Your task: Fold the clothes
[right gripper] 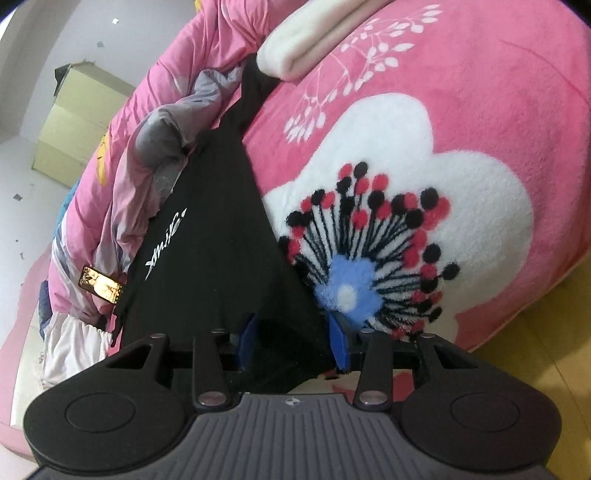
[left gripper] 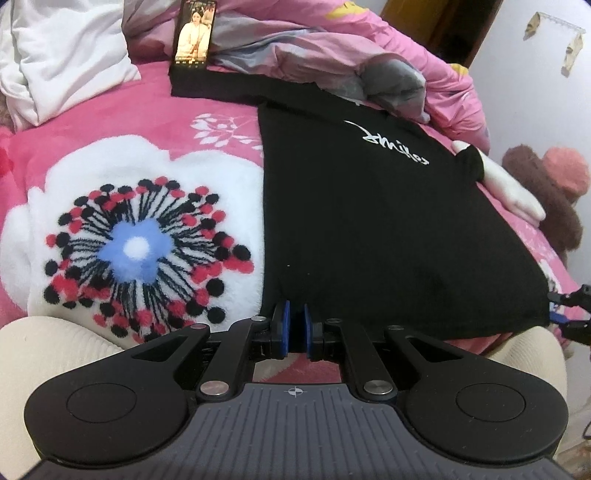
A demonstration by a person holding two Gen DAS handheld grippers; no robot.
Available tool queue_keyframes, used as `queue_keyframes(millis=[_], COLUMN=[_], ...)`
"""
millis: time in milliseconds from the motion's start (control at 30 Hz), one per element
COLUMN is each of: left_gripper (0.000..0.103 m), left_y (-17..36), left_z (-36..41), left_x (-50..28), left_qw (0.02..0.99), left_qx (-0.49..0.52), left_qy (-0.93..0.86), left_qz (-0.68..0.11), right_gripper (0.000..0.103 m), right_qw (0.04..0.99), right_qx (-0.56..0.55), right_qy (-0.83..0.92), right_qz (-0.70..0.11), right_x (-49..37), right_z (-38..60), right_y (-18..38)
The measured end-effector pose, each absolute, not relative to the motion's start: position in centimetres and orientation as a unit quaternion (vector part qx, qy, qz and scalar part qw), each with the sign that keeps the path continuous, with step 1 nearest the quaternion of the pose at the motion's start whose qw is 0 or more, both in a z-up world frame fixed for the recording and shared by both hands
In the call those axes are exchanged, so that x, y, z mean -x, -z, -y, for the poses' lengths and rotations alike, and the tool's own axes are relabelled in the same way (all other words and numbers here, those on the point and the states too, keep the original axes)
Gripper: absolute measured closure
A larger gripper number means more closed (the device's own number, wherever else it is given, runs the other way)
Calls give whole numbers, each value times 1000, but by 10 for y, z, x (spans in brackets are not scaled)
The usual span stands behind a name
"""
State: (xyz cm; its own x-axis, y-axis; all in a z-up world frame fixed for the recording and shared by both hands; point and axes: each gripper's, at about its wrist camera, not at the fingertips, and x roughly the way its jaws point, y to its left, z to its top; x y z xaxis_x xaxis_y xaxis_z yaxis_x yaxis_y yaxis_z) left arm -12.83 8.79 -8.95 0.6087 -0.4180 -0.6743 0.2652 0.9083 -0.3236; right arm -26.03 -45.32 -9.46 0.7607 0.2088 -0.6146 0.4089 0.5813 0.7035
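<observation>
- Left gripper (left gripper: 295, 325): blue pads (left gripper: 282, 314) drawn nearly together at the near hem of the black T-shirt (left gripper: 388, 221). A thin gap shows between them; whether cloth is pinched there, I cannot tell.
- Right gripper (right gripper: 293, 339): fingers wide apart, straddling the shirt's near corner (right gripper: 288, 332), cloth lying between the jaws, not yet clamped.
- Judgement: both tools sit at the hem's two corners, likely so the bottom edge can lift evenly for a fold toward the collar.
- The shirt lies flat, print up, white script (left gripper: 391, 146) legible, on the pink floral blanket (left gripper: 147, 236).
- Far sleeve reaches a propped phone (left gripper: 194, 35); rumpled pink duvet (left gripper: 369, 40) beyond.
</observation>
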Motion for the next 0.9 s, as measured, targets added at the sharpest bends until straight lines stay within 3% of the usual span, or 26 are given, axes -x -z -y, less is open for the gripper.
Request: queue_keyframes(millis=[300,467,733,800,900], left_gripper=[96,96,95,89,66], left_y=[90,100,79,82,88], left_z=[-84,-86,-98,-98,-96], left_x=[133,130,147,146,142], left_qw=[899,897,900,900,901], left_qx=[72,108,97,95,92], left_qy=[195,193,190,182,175], left_qz=[-385,-384,-380,-384,-386], right_gripper=[63,76,75,74,72], right_qw=[826,824,815,812,810], right_qx=[-448,-451,-471,-479,-486], right_qy=[57,56,47,45,44], right_qz=[-338,-339,-335,-332,-327], right_x=[264,266,271,270,269], right_z=[449,449,455,456,457], right_y=[96,99,100,102,103])
